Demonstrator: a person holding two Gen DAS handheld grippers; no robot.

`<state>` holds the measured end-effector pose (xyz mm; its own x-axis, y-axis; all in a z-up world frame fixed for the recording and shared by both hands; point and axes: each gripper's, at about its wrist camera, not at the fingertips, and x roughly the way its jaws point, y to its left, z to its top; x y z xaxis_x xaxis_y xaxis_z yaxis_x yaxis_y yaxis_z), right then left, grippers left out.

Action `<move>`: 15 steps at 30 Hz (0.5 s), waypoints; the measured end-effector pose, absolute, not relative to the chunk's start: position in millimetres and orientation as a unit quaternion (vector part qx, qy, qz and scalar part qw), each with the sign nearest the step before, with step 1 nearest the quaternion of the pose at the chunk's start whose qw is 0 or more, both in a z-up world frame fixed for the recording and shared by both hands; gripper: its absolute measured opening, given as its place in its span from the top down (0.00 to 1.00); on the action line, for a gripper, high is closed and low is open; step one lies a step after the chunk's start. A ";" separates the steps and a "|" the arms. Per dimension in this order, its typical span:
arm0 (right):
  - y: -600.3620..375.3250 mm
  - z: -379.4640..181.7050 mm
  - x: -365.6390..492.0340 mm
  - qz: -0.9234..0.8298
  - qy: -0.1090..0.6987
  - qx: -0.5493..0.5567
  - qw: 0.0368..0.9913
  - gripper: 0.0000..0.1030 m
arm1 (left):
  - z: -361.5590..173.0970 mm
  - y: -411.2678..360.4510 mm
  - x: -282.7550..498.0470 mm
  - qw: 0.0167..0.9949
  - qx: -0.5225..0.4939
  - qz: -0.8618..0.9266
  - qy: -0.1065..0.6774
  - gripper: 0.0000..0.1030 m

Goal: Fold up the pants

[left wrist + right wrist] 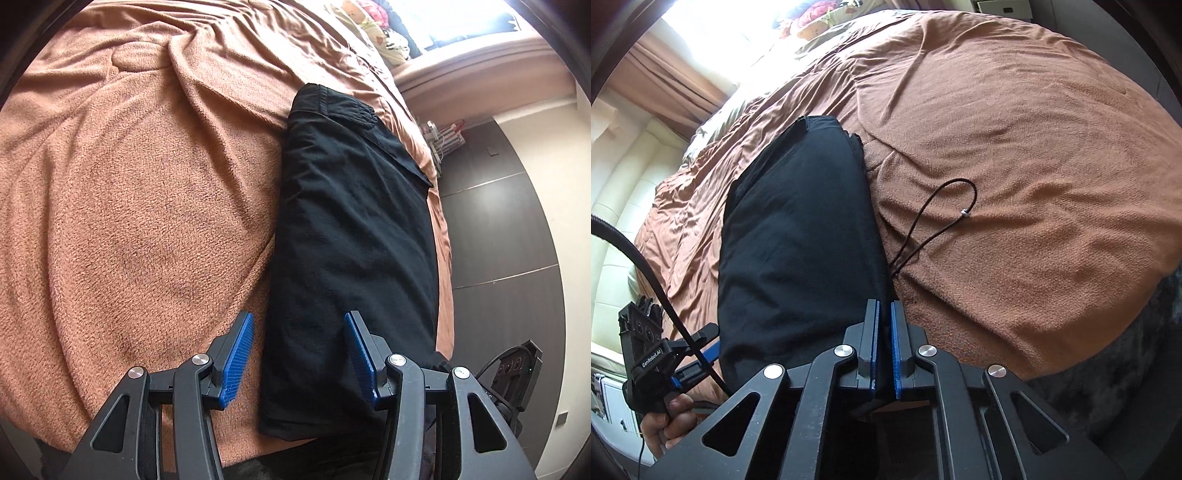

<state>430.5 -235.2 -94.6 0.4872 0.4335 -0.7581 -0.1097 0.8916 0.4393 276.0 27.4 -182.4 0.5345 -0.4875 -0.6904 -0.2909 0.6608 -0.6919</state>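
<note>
Black pants (354, 221) lie lengthwise on brown blanket (129, 221), near bed edge. Near-end corner is pinched by right gripper (884, 347); left gripper (299, 354) is spread over other corner, not yet closed. Next: left pinch needed, then 2 corners lifted w/ even tension for fold.

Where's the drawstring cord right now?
In the right wrist view, the black cord lies looped on the brown blanket, right of the black pants, beyond the right gripper.
</note>
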 end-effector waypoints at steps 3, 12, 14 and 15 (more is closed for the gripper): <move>-237.7 -92.6 430.9 0.172 0.480 0.172 0.843 0.98 | -184.7 27.1 277.9 0.778 -0.411 -0.060 0.471 0.49; -235.2 -75.8 442.1 0.215 0.463 0.161 0.844 0.86 | -193.2 30.2 289.2 0.773 -0.429 -0.076 0.461 0.50; -234.3 -75.6 446.2 0.221 0.459 0.165 0.845 0.80 | -194.9 31.9 289.7 0.771 -0.435 -0.079 0.459 0.52; -234.2 -74.3 447.9 0.224 0.455 0.167 0.846 0.75 | -195.0 32.6 292.3 0.770 -0.435 -0.080 0.459 0.53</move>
<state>447.9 -234.2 -74.3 0.4864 0.5304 -0.6944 -0.2271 0.8441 0.4857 292.3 32.6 -195.0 0.5664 -0.5233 -0.6366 -0.2754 0.6079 -0.7447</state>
